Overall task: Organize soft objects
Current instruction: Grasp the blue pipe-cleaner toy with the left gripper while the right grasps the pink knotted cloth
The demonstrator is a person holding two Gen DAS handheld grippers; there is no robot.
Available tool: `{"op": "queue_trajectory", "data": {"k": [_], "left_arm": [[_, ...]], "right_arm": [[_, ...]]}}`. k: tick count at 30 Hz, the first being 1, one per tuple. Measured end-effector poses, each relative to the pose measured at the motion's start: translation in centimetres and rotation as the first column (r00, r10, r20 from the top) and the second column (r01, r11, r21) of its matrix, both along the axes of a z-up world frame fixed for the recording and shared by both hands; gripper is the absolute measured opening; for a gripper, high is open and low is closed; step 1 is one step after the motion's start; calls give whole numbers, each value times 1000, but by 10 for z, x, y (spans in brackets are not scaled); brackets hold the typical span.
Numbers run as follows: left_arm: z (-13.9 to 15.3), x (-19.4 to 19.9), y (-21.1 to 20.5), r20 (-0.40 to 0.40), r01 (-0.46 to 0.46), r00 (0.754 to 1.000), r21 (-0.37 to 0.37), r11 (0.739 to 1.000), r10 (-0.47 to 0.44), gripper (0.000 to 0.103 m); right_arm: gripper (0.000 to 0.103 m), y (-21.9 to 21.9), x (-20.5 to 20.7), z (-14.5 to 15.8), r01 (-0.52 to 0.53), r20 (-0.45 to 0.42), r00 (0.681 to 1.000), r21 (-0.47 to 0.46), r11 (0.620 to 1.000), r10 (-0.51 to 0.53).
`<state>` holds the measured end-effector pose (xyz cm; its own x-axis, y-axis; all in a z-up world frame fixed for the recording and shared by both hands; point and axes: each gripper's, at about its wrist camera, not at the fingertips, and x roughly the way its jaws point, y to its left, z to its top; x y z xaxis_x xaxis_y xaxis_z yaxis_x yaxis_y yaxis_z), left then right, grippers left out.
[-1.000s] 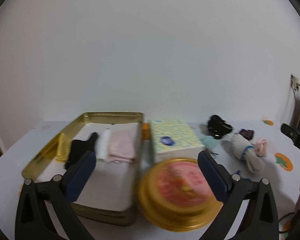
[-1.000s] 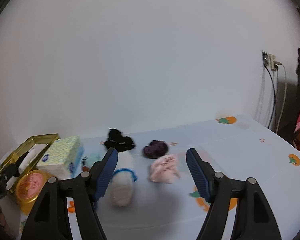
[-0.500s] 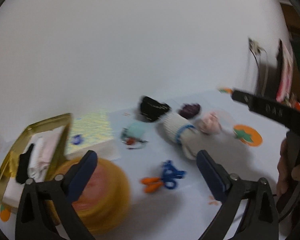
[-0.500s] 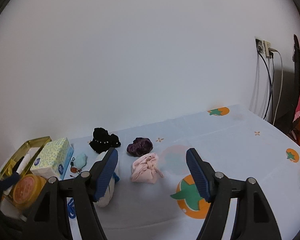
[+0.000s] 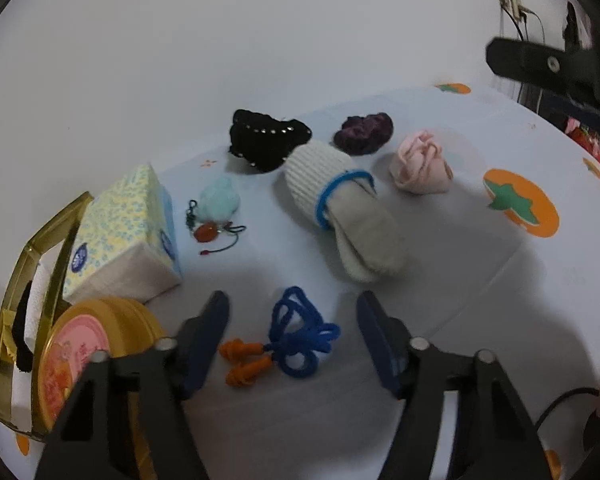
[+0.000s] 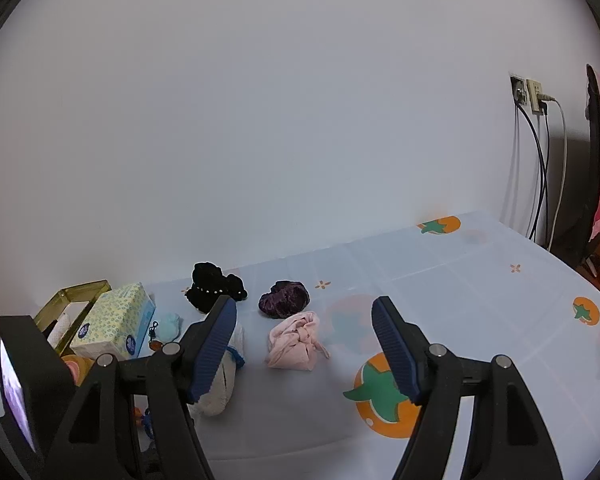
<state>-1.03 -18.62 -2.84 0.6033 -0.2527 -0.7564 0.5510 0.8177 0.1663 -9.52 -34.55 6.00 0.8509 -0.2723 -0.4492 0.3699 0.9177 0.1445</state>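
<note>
Left gripper (image 5: 292,322) jaws partly open, just been closing, straddling the blue cord with orange earplugs (image 5: 288,342) on the worktop (image 5: 480,280), not yet pinching. Better lowered further, centred on the cord bundle. Right gripper (image 6: 304,344) jaws wide, empty.

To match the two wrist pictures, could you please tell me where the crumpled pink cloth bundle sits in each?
Left wrist: crumpled pink cloth bundle upper right of centre.
Right wrist: just below centre.
Shared landmark: the dark purple velvet scrunchie just behind it in both.
</note>
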Motion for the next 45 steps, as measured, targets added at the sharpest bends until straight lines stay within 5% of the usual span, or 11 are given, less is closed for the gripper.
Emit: {"op": "queue_trajectory", "data": {"k": [6,12,17,21,26,30,34,37,39,42,45], "left_arm": [[-3,-1,-1,-66,43,997,-45,998,-45,14],[0,2,14,-195,83,972,-232,969,-130,6],[30,0,36,-180,113,960,-451,885,-214,5],[53,-4,53,-79,138,976,-505,852,-205,5],[75,7,87,-62,111,979,-633,766,-194,6],[82,10,99,-29,97,989,-614,783,-145,5],[67,6,81,-71,117,981,-531,840,-181,6],[49,-6,54,-150,179,948,-482,857,-283,13],[39,-19,35,-168,241,925,-434,868,-340,30],[26,-34,6,-161,291,918,-351,890,-363,46],[17,-36,-16,-193,272,923,-288,918,-334,46]], "right_arm": [[72,-4,0,0,0,-3,1000,26,1000,0],[72,-7,0,0,3,-13,1000,47,999,-2],[72,-11,0,0,11,-13,1000,66,998,-10],[72,-12,5,-5,1,-32,999,94,996,3],[72,-4,15,-16,-81,-62,994,123,989,89],[72,10,28,-25,-156,-116,978,122,980,171],[72,10,24,-21,-125,-93,987,100,987,134],[72,-8,15,-16,-54,-45,997,143,988,61],[72,-23,7,-12,2,-15,1000,176,984,1],[72,-41,-2,-5,50,18,998,213,976,-55],[72,-49,-9,2,80,31,996,204,976,-88]]}}
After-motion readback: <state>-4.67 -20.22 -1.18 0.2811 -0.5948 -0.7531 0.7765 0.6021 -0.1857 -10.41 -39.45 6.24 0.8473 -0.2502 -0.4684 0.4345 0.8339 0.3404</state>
